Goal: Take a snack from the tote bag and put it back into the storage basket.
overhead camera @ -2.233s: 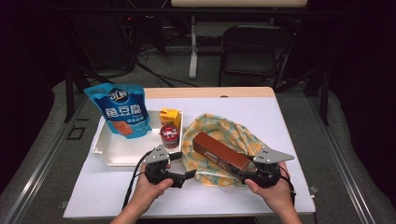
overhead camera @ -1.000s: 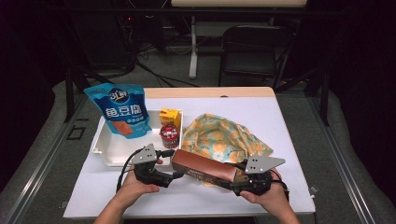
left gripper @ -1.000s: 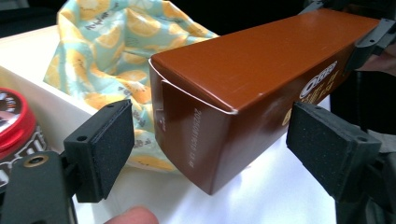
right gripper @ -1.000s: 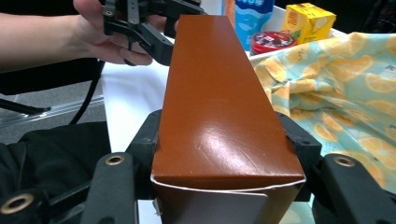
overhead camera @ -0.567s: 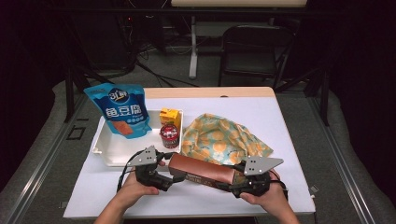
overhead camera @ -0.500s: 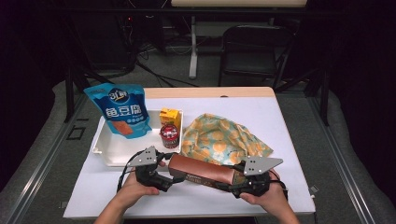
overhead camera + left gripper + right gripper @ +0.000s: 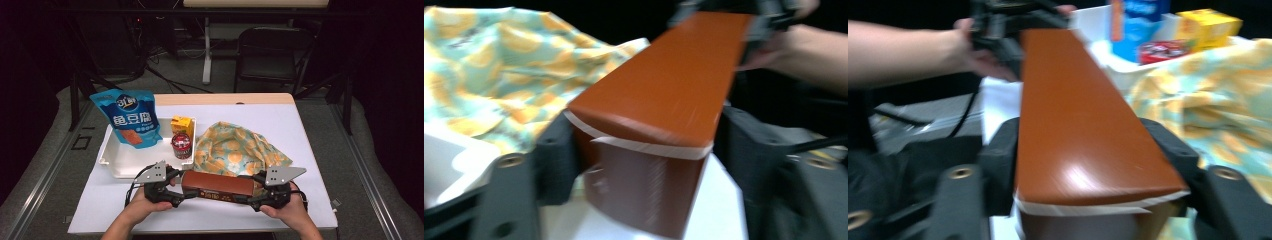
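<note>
A long brown box (image 7: 220, 184) lies level across the table's front, in front of the orange-patterned cloth (image 7: 235, 150). My left gripper (image 7: 182, 192) holds its left end. In the left gripper view the box (image 7: 659, 100) sits between the jaws, which have just been closing and now hug its sides. My right gripper (image 7: 255, 192) is at the right end. There the box (image 7: 1078, 125) also fills the gap. Those jaws have just been opening a little, but still lie against its sides.
A white tray (image 7: 115, 162) at the left back holds a blue pouch (image 7: 131, 117), a yellow carton (image 7: 181, 124) and a small red can (image 7: 181, 145). The crumpled cloth lies just behind the box. A chair (image 7: 272, 55) stands beyond the table.
The box, earlier slanted over the cloth in the right gripper, now lies level near the front edge between both grippers. Over the last second the hands stayed put.
</note>
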A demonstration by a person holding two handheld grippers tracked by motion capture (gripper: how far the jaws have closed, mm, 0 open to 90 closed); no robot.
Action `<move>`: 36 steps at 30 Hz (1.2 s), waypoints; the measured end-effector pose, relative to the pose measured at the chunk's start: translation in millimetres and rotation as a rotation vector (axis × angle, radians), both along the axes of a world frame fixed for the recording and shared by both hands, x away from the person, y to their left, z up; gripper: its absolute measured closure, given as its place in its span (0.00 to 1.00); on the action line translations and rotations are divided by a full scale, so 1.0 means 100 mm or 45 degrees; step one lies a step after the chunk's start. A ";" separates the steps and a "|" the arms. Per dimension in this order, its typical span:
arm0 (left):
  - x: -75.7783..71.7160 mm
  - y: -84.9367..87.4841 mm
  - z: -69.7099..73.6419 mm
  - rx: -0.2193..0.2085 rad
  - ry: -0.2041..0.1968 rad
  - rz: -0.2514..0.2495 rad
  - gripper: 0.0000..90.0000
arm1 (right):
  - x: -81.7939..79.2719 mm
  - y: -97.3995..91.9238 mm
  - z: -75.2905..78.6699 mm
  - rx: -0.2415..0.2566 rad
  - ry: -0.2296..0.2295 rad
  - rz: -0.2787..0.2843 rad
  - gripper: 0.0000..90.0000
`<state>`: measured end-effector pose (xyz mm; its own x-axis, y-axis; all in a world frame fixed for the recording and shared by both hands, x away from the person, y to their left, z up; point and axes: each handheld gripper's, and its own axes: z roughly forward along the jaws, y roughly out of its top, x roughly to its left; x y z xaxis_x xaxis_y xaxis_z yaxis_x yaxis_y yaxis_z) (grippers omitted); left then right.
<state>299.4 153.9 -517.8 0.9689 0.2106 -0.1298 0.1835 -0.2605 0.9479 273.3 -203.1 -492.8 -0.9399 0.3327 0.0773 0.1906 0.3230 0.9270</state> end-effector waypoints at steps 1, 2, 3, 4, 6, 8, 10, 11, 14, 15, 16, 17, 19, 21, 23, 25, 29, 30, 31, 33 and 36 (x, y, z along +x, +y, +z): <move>-0.02 -0.01 0.01 -0.009 -0.007 -0.017 0.42 | 0.01 -0.02 0.00 0.011 0.005 -0.027 0.37; -0.04 -0.02 0.02 -0.011 -0.009 -0.028 0.45 | 0.03 -0.04 0.00 0.017 0.010 -0.036 0.35; -0.05 -0.03 0.02 -0.019 0.002 -0.058 0.47 | 0.04 -0.05 -0.01 0.017 0.015 -0.044 0.31; -0.05 -0.04 0.03 -0.022 0.006 -0.077 0.50 | 0.05 -0.06 -0.01 0.020 0.021 -0.055 0.28; -0.07 -0.06 0.04 -0.022 0.002 -0.100 0.52 | 0.06 -0.08 -0.03 0.025 0.037 -0.061 0.25; -0.08 -0.07 0.04 -0.019 0.001 -0.102 0.53 | 0.06 -0.08 -0.04 0.022 0.050 -0.074 0.22; -0.10 -0.06 0.05 -0.015 -0.004 -0.096 0.53 | 0.07 -0.08 -0.05 0.018 0.062 -0.079 0.20; -0.10 -0.05 0.06 -0.009 -0.010 -0.091 0.53 | 0.07 -0.08 -0.06 0.015 0.064 -0.090 0.18; -0.10 0.02 0.07 -0.011 -0.014 -0.070 0.54 | 0.08 -0.11 -0.06 0.026 0.064 -0.135 0.17; -0.10 0.05 0.08 -0.017 -0.008 -0.065 0.54 | 0.07 -0.12 -0.05 0.029 0.057 -0.153 0.16; -0.10 0.07 0.09 -0.017 -0.011 -0.056 0.54 | 0.07 -0.13 -0.05 0.032 0.048 -0.172 0.16; -0.11 0.09 0.10 -0.010 -0.023 -0.029 0.54 | 0.07 -0.15 -0.05 0.038 0.040 -0.190 0.16; -0.12 0.13 0.12 0.008 -0.039 -0.005 0.54 | 0.08 -0.19 -0.05 0.047 0.039 -0.227 0.15; -0.12 0.16 0.14 0.009 -0.037 -0.005 0.54 | 0.08 -0.22 -0.05 0.051 0.041 -0.258 0.16; -0.11 0.19 0.14 -0.005 -0.032 -0.010 0.54 | 0.08 -0.23 -0.05 0.061 0.039 -0.281 0.16; -0.11 0.23 0.15 -0.006 -0.029 0.020 0.54 | 0.08 -0.24 -0.05 0.052 0.034 -0.306 0.16; -0.10 0.30 0.17 -0.004 -0.031 0.032 0.54 | 0.09 -0.24 -0.07 0.025 0.032 -0.336 0.16; -0.09 0.31 0.17 -0.014 -0.026 0.020 0.54 | 0.09 -0.24 -0.08 0.022 0.037 -0.343 0.16; -0.10 0.33 0.18 -0.016 -0.022 0.028 0.54 | 0.10 -0.24 -0.09 0.019 0.040 -0.348 0.16; -0.11 0.37 0.19 -0.011 -0.034 0.063 0.54 | 0.10 -0.24 -0.10 0.024 0.045 -0.366 0.16; -0.10 0.46 0.21 -0.013 -0.032 0.083 0.54 | 0.11 -0.25 -0.10 0.025 0.051 -0.384 0.17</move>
